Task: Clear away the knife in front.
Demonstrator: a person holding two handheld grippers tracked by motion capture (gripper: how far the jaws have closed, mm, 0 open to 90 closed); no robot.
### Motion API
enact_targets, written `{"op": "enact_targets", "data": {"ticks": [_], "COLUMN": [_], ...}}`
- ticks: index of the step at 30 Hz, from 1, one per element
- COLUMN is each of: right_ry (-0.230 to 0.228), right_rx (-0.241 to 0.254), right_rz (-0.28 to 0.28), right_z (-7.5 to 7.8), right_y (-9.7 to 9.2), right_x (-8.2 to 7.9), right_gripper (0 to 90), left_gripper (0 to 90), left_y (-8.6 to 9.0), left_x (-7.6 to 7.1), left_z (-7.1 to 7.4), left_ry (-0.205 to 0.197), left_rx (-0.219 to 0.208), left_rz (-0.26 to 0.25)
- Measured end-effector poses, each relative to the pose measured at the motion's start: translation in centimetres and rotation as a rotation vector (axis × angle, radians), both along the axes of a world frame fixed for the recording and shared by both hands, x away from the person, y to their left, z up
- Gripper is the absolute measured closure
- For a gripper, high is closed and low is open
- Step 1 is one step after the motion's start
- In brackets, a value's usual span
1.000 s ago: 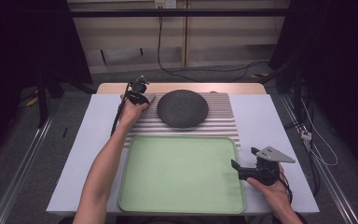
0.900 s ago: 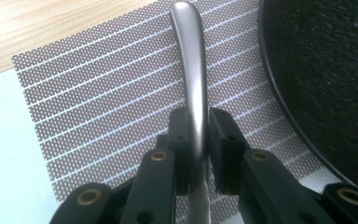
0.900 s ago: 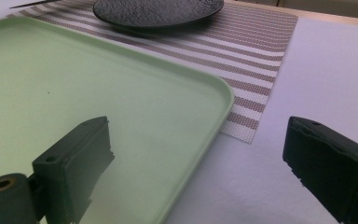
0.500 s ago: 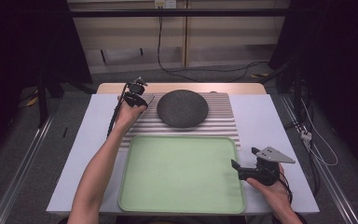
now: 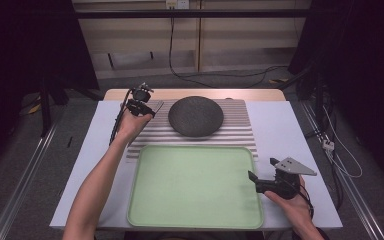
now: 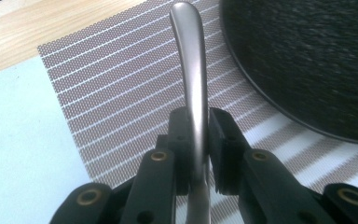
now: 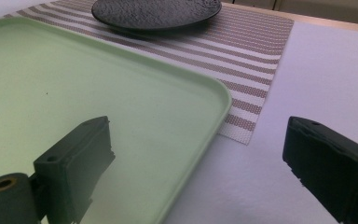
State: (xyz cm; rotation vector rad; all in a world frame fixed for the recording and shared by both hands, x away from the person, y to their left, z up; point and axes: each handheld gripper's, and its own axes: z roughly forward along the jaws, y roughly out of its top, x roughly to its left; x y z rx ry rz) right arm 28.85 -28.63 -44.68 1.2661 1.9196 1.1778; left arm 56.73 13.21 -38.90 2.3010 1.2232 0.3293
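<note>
A slim, curved, brushed-metal utensil handle (image 6: pixel 190 70) is clamped between the closed jaws of the left gripper (image 6: pixel 196 140), above the brown-and-white striped woven placemat (image 6: pixel 121 88). The working end of the utensil is cut off by the lower edge of the left gripper view, so its kind cannot be told. In the high view the left gripper (image 5: pixel 145 106) is seen at the placemat's far left corner, just beside the round, dark, rough-textured plate (image 5: pixel 196 116), whose far rim is cropped in the left gripper view. The right gripper (image 7: pixel 205 168) is held with its jaws wide apart and nothing between them, straddling the near right corner of the pale green plastic tray (image 7: pixel 74 93). The white table covering (image 7: pixel 317 70) lies under the right jaw.
</note>
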Motion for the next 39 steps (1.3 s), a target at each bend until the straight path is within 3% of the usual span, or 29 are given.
{"op": "enact_targets", "data": {"ticks": [2,4,5,7,10,15,19,23,31,39], "right_ry": [0.0,-0.001,-0.001,0.0,-0.001,-0.001,-0.001,-0.003,-0.003,-0.003], "right_rx": [-0.001,-0.004,-0.004,-0.005,-0.004,-0.005,-0.006,-0.01,-0.007,-0.007], "right_rz": [0.001,-0.001,0.0,-0.001,-0.001,0.002,0.0,0.0,0.002,0.001], "right_z": [0.0,0.0,0.0,0.0,0.0,0.0,0.0,0.1,0.1,0.1], "right_y": [0.0,0.1,0.0,0.0,0.0,0.0,0.0,0.0,0.0,0.1], "right_x": [0.0,0.0,0.0,0.0,0.0,0.0,0.0,0.0,0.0,-0.1], "right_gripper": [7.9,8.0,7.9,7.9,7.9,7.9,7.9,7.9,7.9,7.9], "left_gripper": [79.8,79.8,79.8,79.8,79.8,79.7,79.8,79.7,79.7,79.7], "left_y": [0.2,0.6,0.7,0.4,0.1,-0.1,0.0,0.0,-0.1,-0.6], "left_x": [-0.5,-0.8,-1.1,-1.6,-2.5,-3.8,-4.6,-5.5,-7.2,-9.1], "left_z": [0.4,0.9,1.2,1.5,1.9,2.4,3.2,3.7,3.1,2.7], "left_ry": [-0.001,0.005,0.0,-0.01,-0.013,-0.022,-0.042,-0.049,-0.052,-0.067], "left_rx": [-0.004,-0.061,-0.068,-0.03,-0.02,-0.029,-0.072,-0.063,-0.03,-0.024], "left_rz": [-0.009,-0.025,-0.025,-0.036,-0.059,-0.083,-0.083,-0.101,-0.103,-0.143]}}
